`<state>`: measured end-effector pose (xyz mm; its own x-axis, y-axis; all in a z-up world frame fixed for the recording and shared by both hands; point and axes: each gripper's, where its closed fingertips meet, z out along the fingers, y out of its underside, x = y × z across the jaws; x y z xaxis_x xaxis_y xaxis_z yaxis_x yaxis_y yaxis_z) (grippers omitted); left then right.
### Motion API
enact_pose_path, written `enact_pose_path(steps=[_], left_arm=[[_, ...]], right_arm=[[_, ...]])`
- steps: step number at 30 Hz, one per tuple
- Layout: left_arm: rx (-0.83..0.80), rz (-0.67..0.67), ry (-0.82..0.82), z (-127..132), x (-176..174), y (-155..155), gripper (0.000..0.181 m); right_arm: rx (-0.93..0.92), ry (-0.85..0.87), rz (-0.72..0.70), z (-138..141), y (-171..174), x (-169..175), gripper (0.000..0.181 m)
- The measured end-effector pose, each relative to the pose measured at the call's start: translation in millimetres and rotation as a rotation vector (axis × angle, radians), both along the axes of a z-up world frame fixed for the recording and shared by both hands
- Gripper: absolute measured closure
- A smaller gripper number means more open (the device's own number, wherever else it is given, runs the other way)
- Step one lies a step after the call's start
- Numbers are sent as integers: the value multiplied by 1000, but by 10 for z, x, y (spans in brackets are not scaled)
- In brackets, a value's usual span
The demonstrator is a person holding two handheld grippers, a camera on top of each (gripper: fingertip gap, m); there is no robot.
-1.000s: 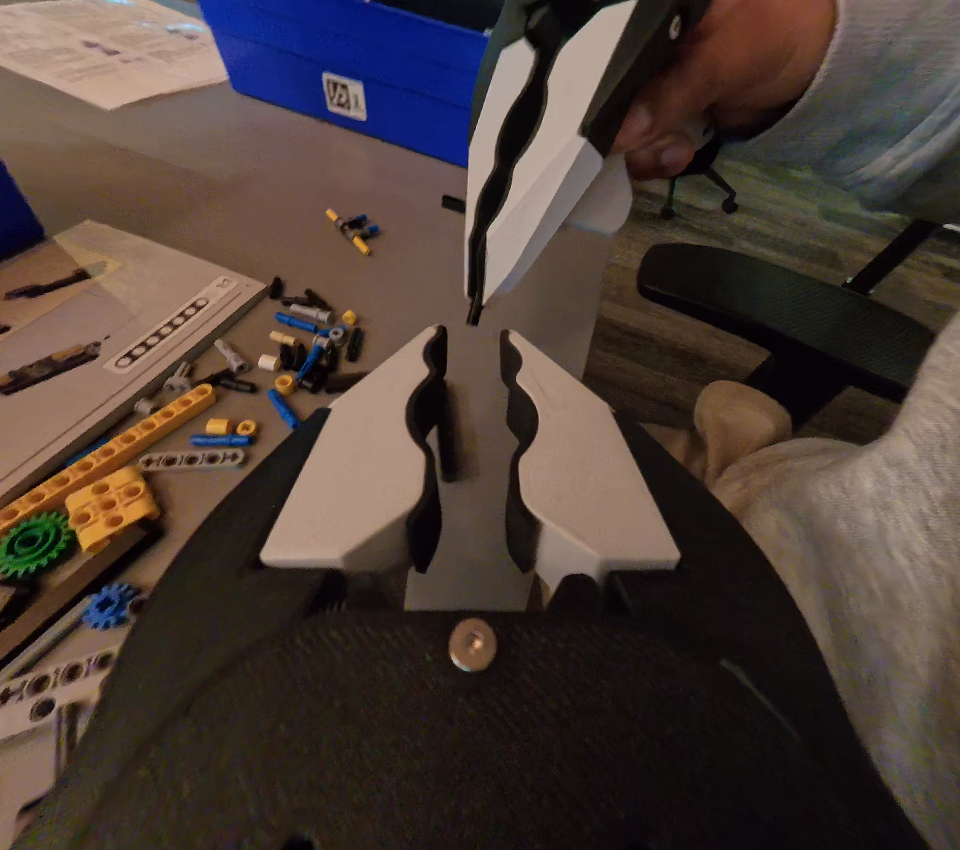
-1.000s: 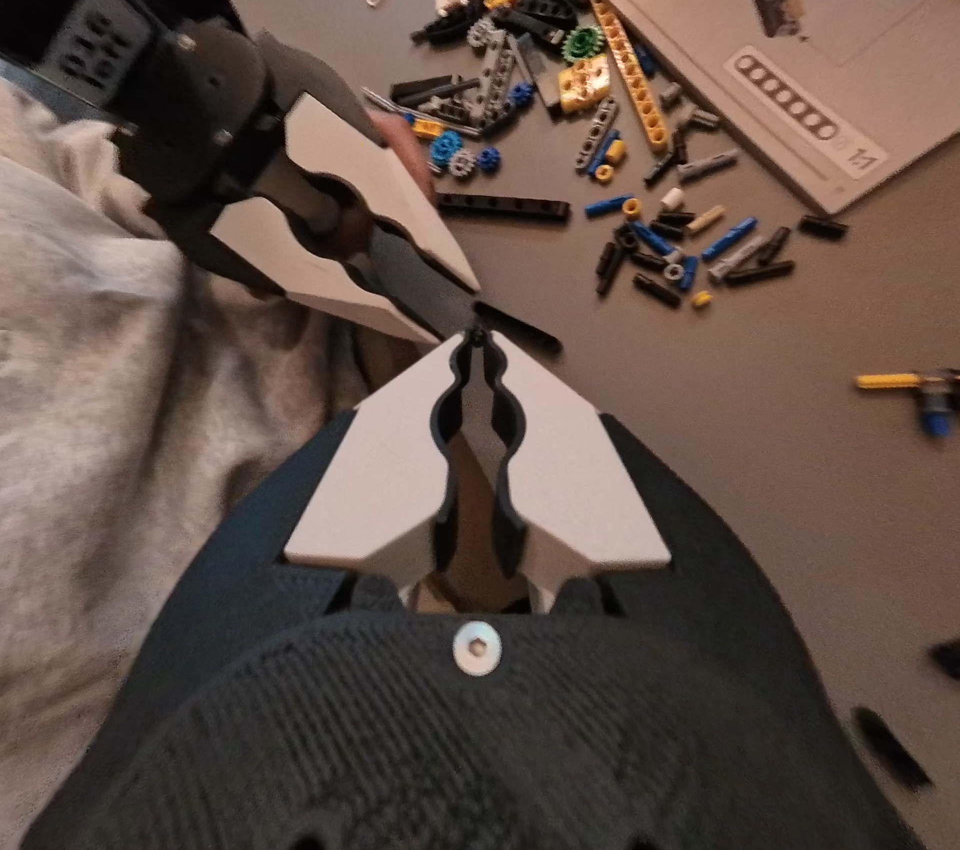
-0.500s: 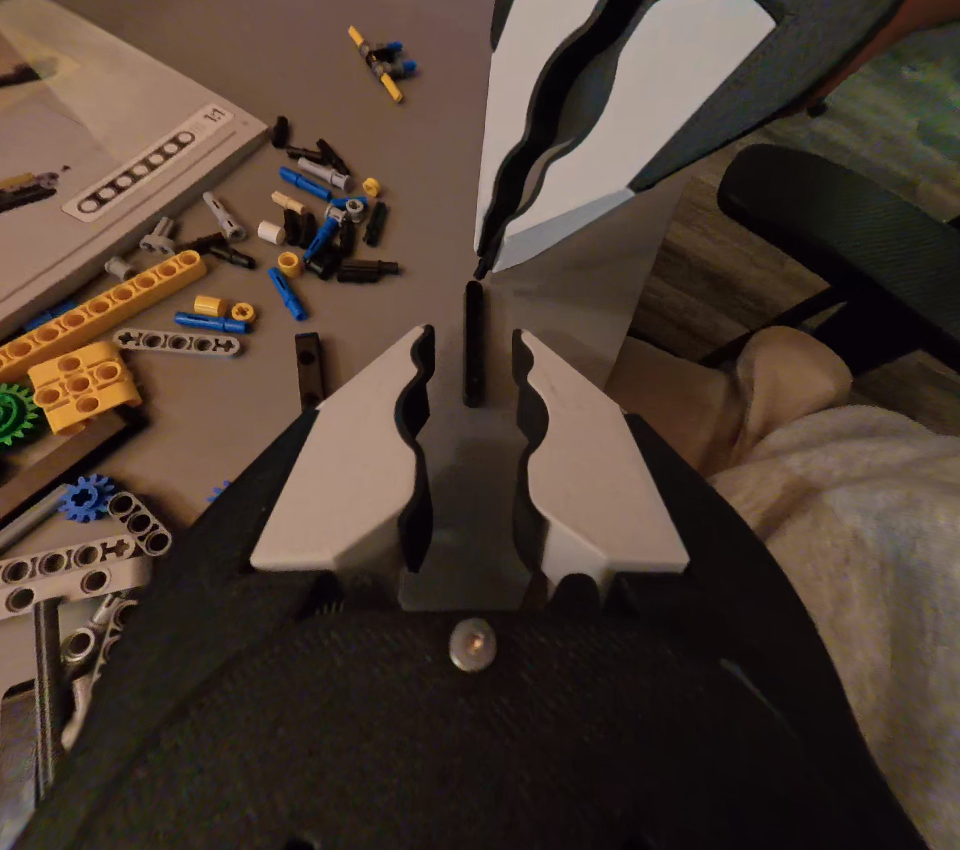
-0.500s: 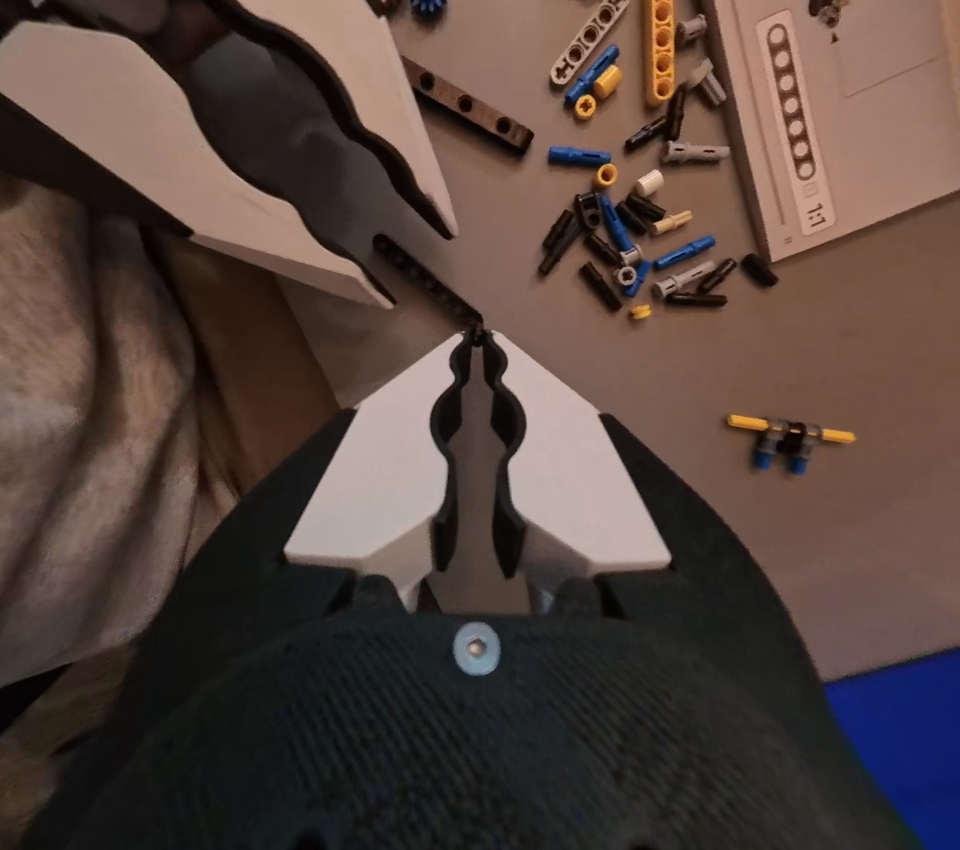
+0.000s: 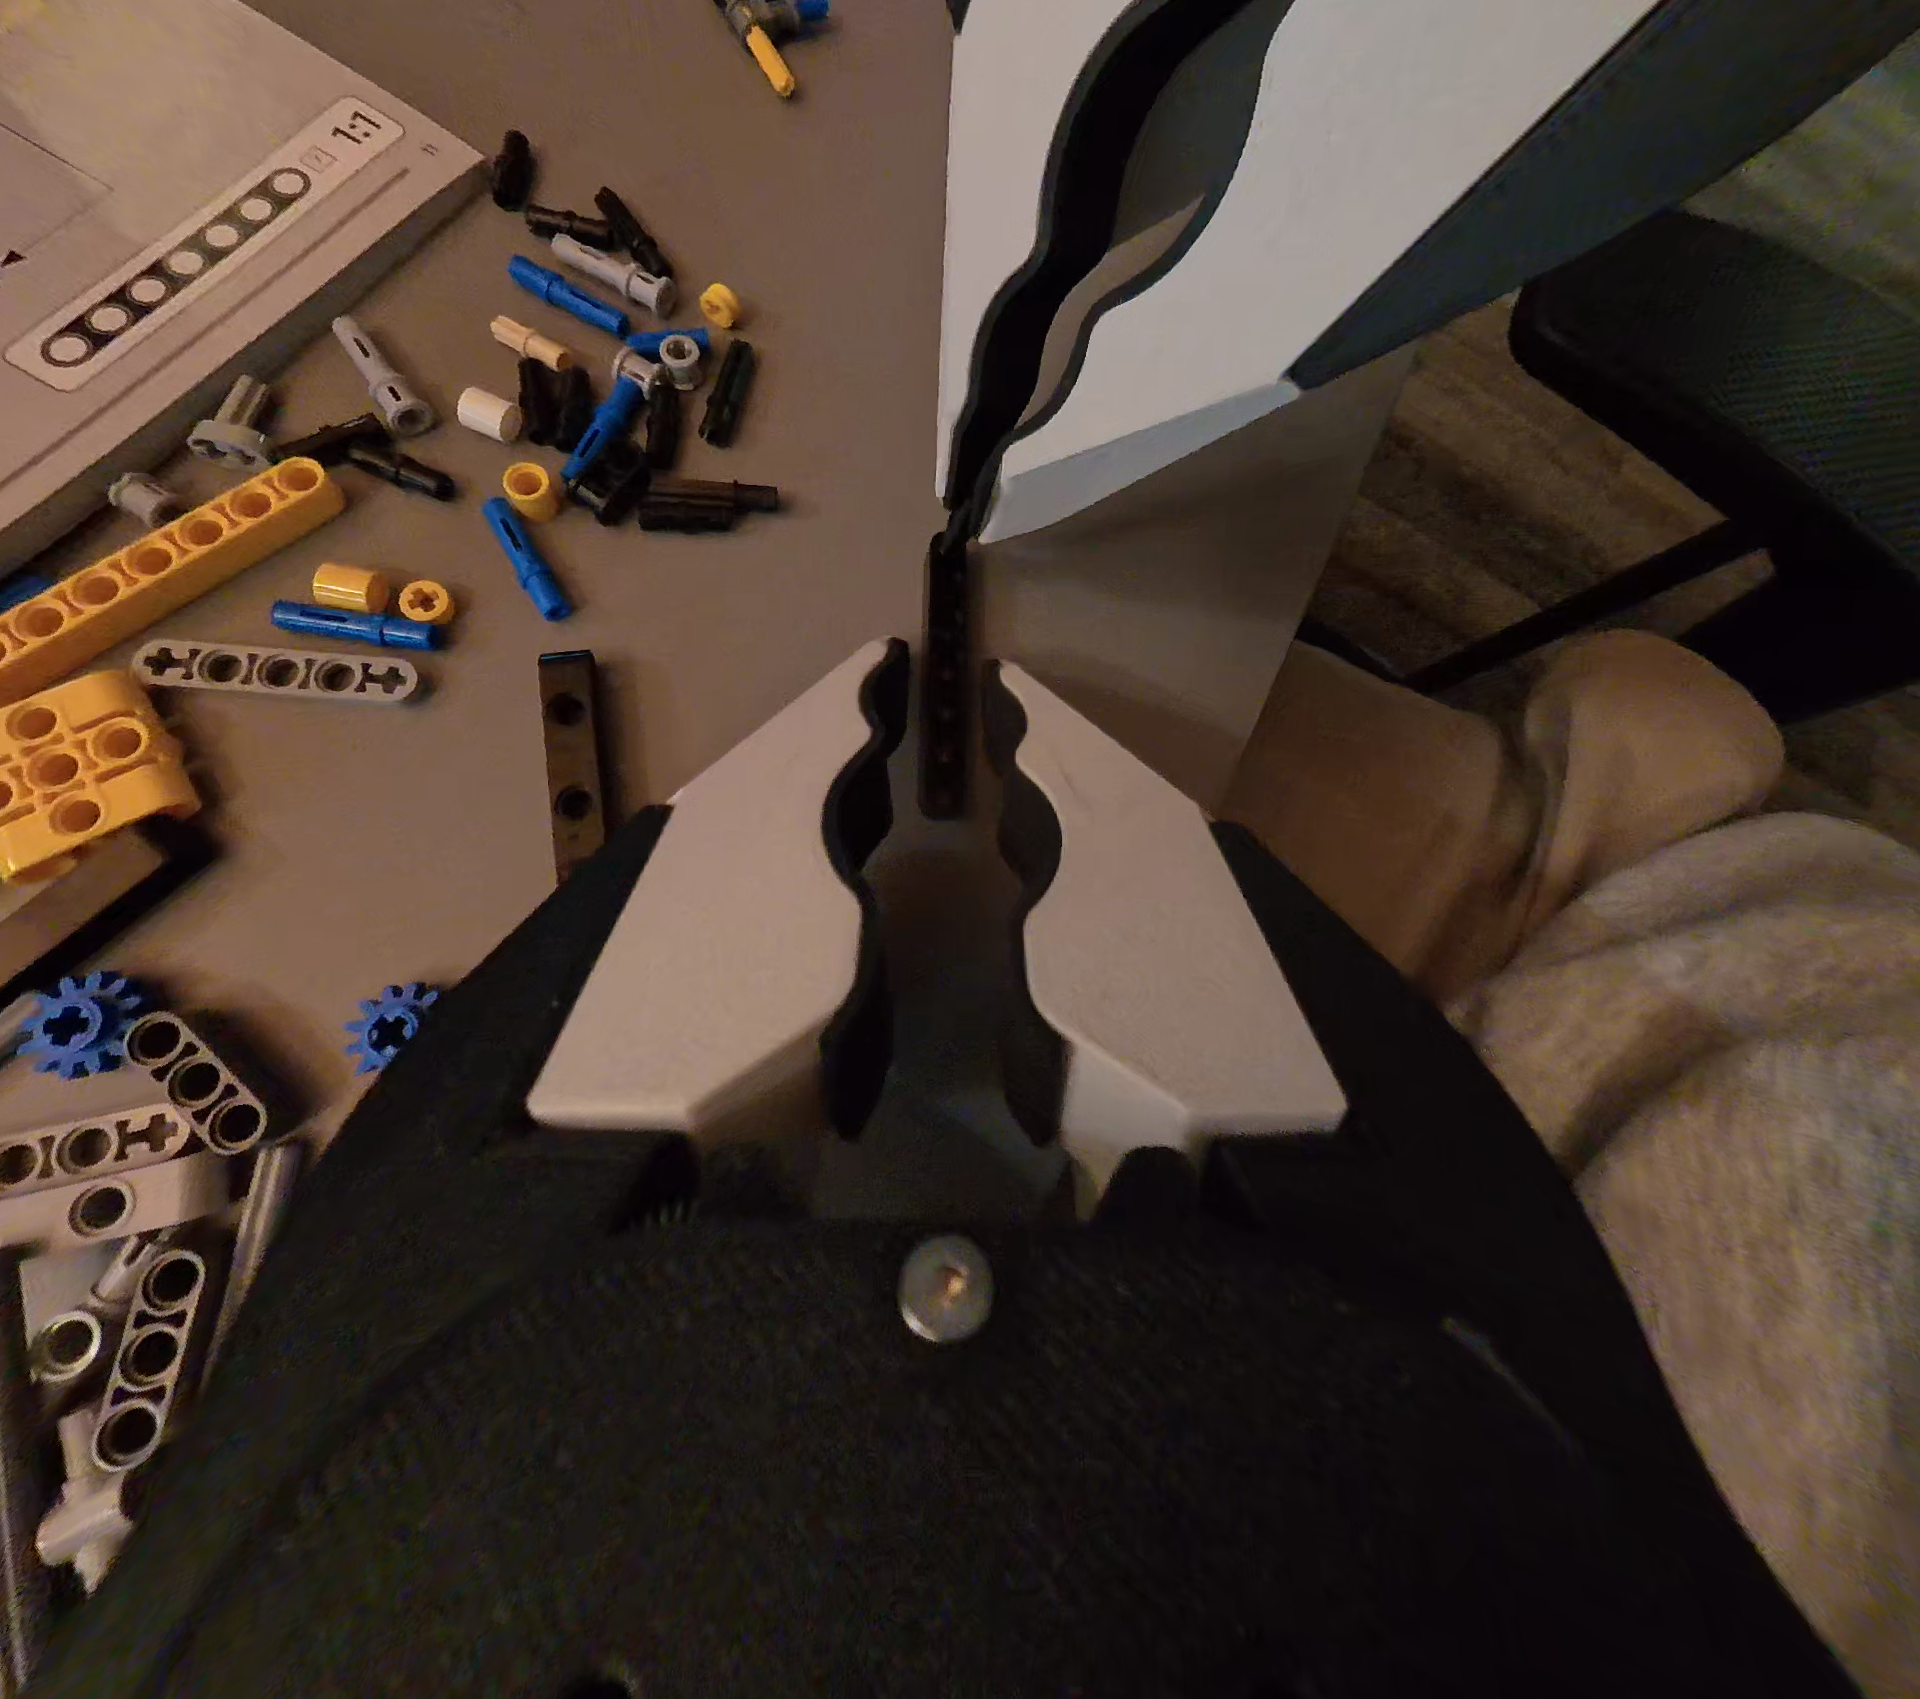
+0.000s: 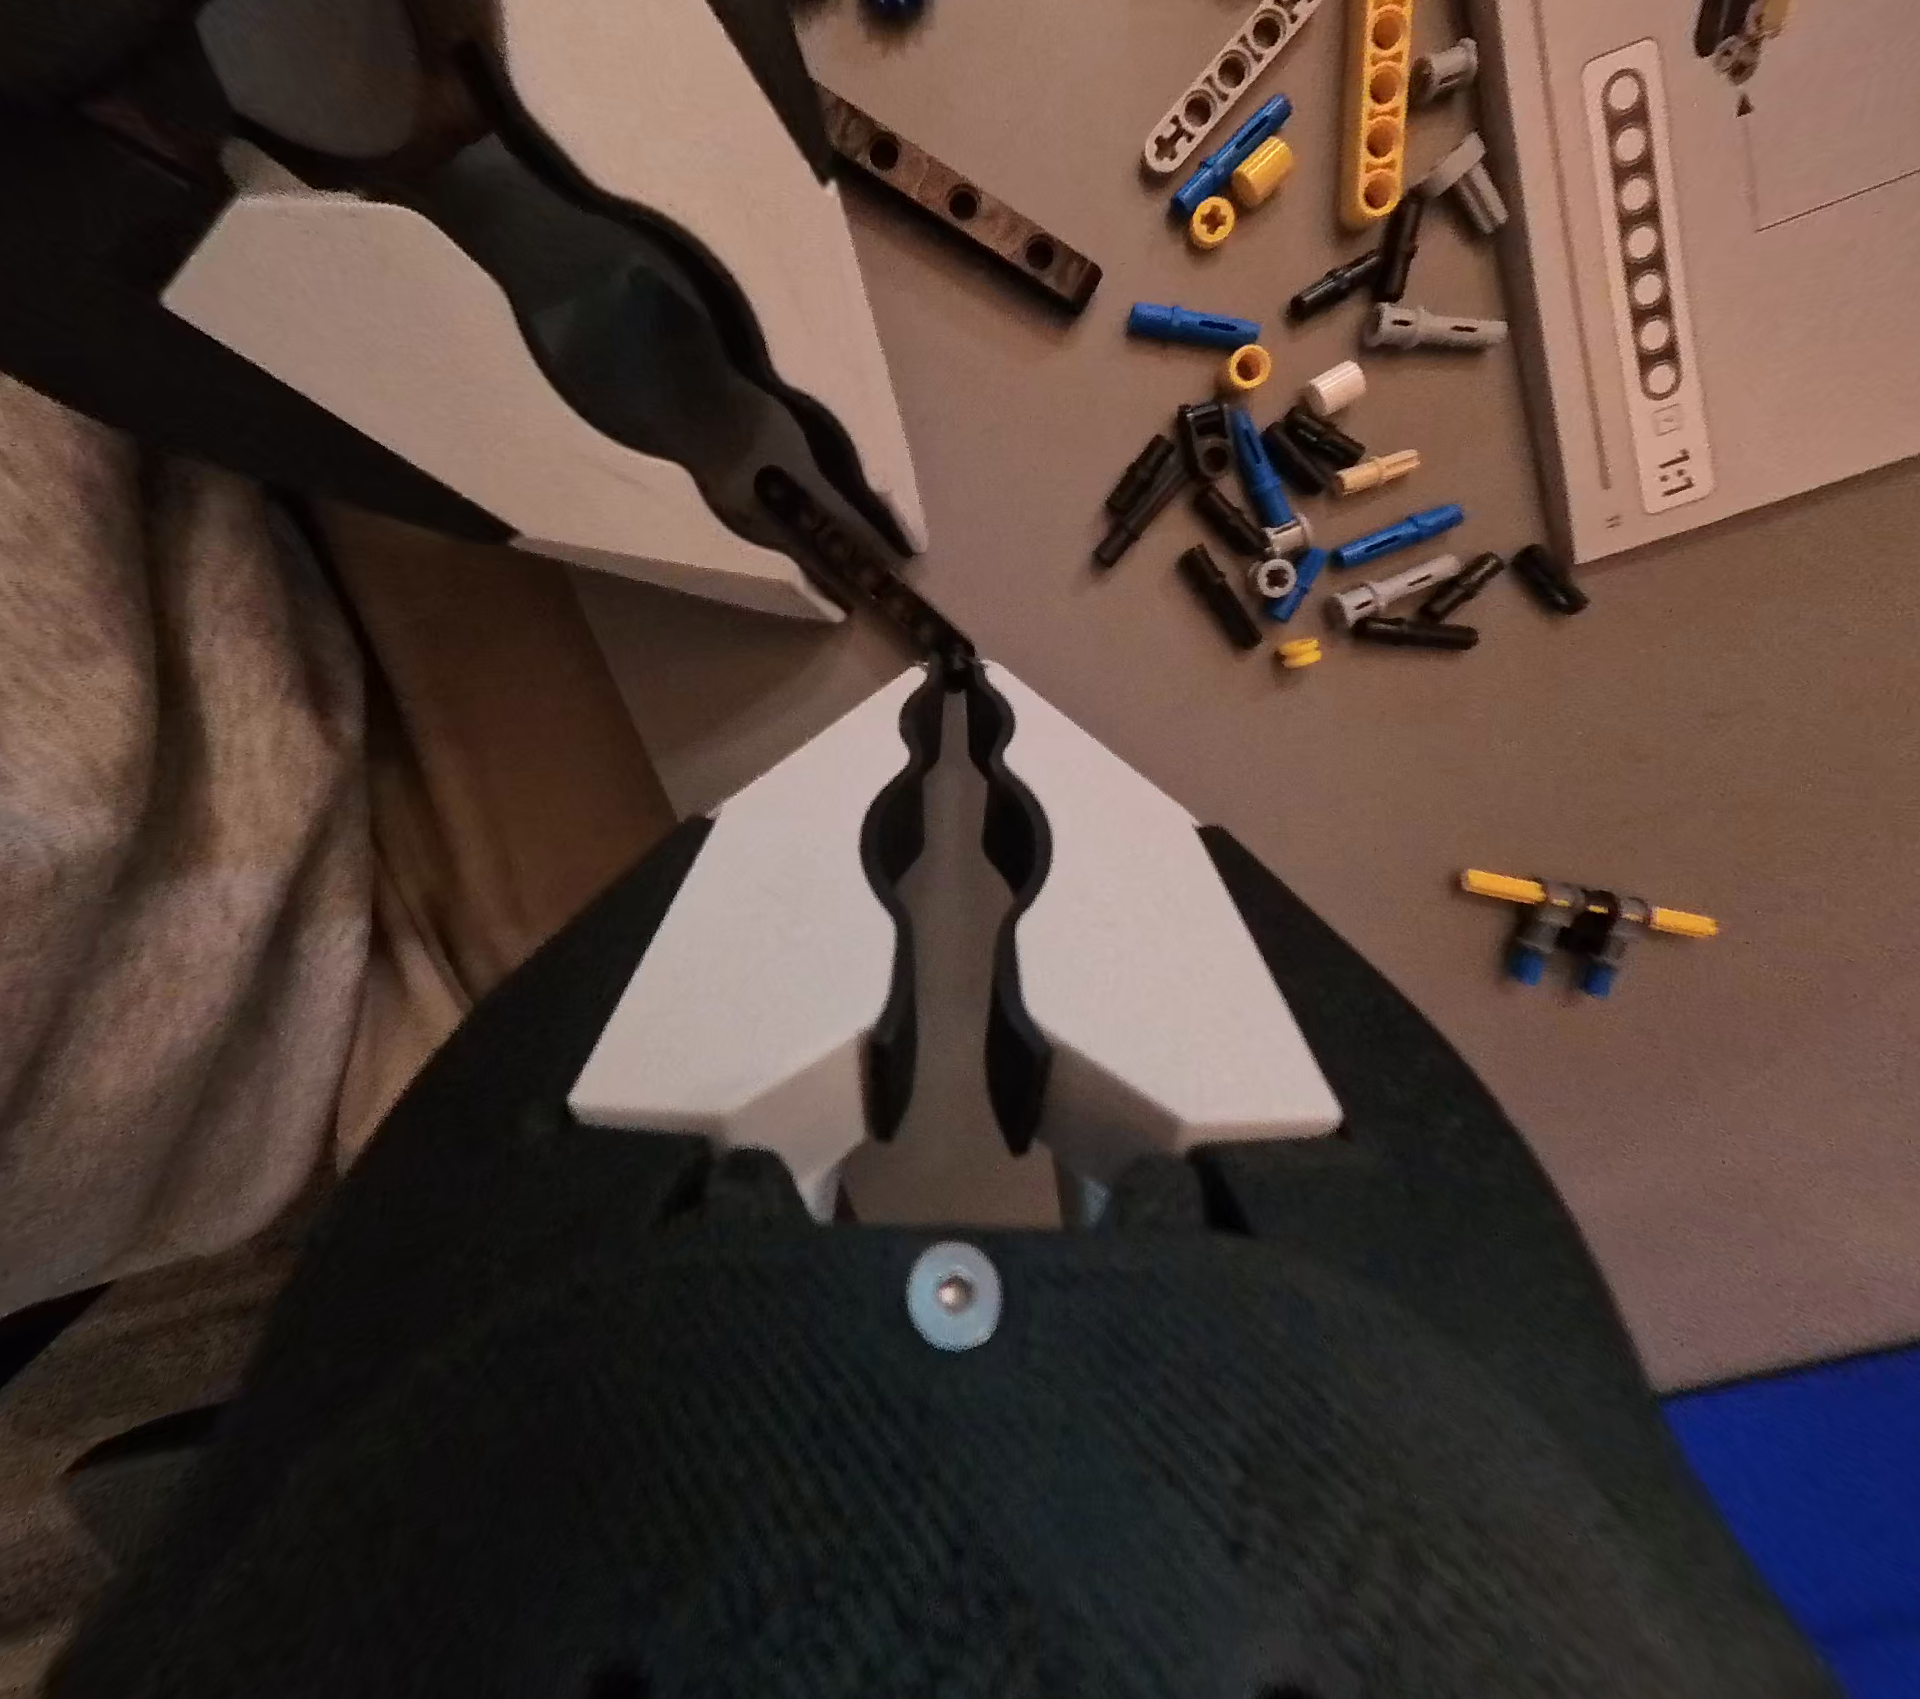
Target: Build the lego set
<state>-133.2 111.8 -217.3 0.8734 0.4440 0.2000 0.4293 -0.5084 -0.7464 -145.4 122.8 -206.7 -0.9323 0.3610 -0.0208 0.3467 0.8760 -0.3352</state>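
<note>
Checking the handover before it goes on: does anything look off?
Yes. The right gripper pinches only the very end of the black beam. The rest hangs unsupported between the left gripper's open jaws.

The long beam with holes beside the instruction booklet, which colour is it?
Yellow long beam; the right wrist view shows it best.
</note>
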Motion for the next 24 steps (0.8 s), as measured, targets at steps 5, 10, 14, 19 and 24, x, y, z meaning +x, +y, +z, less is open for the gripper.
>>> enact_pose_path(steps=[5, 10, 14, 19, 24], left_arm=[[7, 11, -23, -2, -16, -6, 174], [7, 7, -26, -3, -10, -4, 174], [14, 8, -38, -2, -13, -5, 174], [13, 8, -36, -2, -12, -5, 175], [17, 8, -43, -2, -11, -6, 175]], right_arm=[[20, -9, 11, 1, 5, -4, 179], [56, -30, 36, -4, -5, -3, 179], [81, -40, 53, -4, -3, 2, 179], [105, -51, 63, -4, -7, 5, 179], [122, -61, 63, -6, -6, 9, 179]])
